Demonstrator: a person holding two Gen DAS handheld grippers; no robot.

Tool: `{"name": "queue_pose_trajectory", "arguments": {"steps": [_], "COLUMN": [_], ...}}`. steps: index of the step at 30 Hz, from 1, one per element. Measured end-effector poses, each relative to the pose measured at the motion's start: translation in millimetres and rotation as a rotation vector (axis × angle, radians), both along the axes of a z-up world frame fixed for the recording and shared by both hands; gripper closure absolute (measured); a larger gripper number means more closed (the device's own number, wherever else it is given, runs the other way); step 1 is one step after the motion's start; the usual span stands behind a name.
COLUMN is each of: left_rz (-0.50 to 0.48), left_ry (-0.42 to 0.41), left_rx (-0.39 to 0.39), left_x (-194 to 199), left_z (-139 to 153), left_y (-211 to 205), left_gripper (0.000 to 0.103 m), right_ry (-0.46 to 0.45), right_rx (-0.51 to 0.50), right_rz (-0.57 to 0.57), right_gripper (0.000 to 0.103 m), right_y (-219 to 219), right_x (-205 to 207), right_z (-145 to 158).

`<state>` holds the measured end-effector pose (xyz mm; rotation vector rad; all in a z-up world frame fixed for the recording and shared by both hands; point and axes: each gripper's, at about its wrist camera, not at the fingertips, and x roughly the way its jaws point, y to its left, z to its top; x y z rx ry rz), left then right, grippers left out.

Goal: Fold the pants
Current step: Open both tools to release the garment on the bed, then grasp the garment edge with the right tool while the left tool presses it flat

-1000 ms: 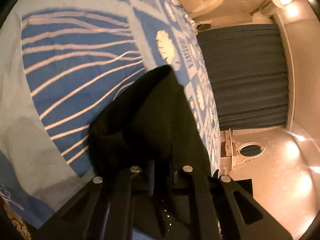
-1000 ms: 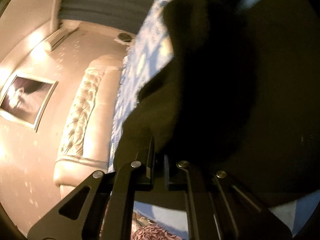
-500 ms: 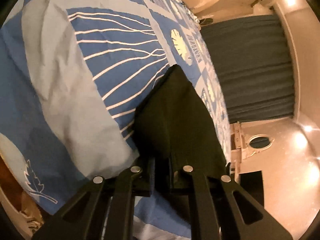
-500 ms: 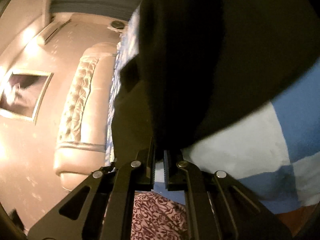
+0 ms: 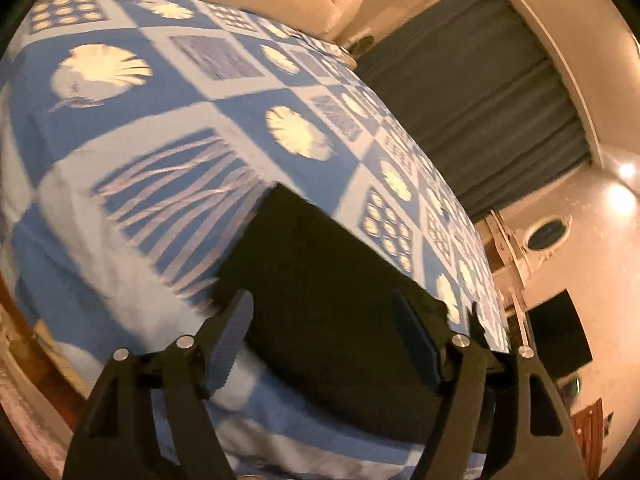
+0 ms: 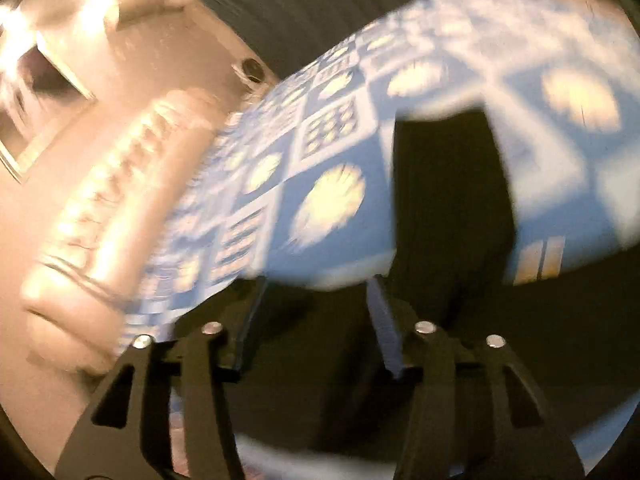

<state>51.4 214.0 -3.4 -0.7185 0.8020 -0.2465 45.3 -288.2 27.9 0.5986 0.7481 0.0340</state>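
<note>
Since the earlier frames, both grippers have released the black pants and lifted clear of them; the garment that hung bunched from closed jaws a second ago now lies flat on the bed.

Left wrist view, left to right: the blue-and-white bedspread [image 5: 168, 128], printed with shells and wavy stripes, fills the left and centre. The pants [image 5: 332, 280] lie on it as a flat dark slab with a squared far corner, reaching toward the near edge of the bed. The left gripper [image 5: 324, 340] stands above the near part of the pants. Its jaws have just been opening and are now spread wide, with the ribbed pads clear of the cloth; nothing is clamped between them. To the right, a dark curtain [image 5: 480, 92] hangs beyond the bed, and an oval mirror [image 5: 546, 236] sits on the wall further right.

Right wrist view, left to right, heavily blurred: a tufted cream headboard [image 6: 104, 216] occupies the left. The bedspread [image 6: 332, 160] runs across the centre. The pants [image 6: 452, 208] appear as a dark upright band right of centre, widening into a dark mass at the bottom of the view. The right gripper [image 6: 316, 332] is in the foreground. Its jaws have just been opening and stand moderately apart, with no cloth pinched between the pads.
</note>
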Motion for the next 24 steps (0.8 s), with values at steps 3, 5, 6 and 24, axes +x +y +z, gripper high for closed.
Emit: {"name": "queue_pose_trajectory", "arguments": {"steps": [3, 5, 6, 24], "left_rz": [-0.072, -0.118, -0.135, -0.266], "left_ry": [0.001, 0.011, 0.014, 0.055], "left_rx": [0.000, 0.003, 0.000, -0.090], "left_x": [18.0, 28.2, 33.2, 37.3], "left_z": [1.3, -0.3, -1.3, -6.4], "left_y": [-28.5, -49.1, -57.9, -147.4], "left_gripper": [0.031, 0.031, 0.031, 0.031], "right_ry": [0.108, 0.211, 0.243, 0.225], "right_rx": [-0.202, -0.315, -0.363, -0.272], "right_rz": [-0.029, -0.050, -0.050, -0.067], "right_gripper": [0.046, 0.046, 0.046, 0.095], "right_y": [-21.8, -31.3, -30.0, -100.8], "right_x": [80.9, 136.4, 153.9, 127.2], "right_z": [-0.2, -10.6, -16.5, -14.8]}}
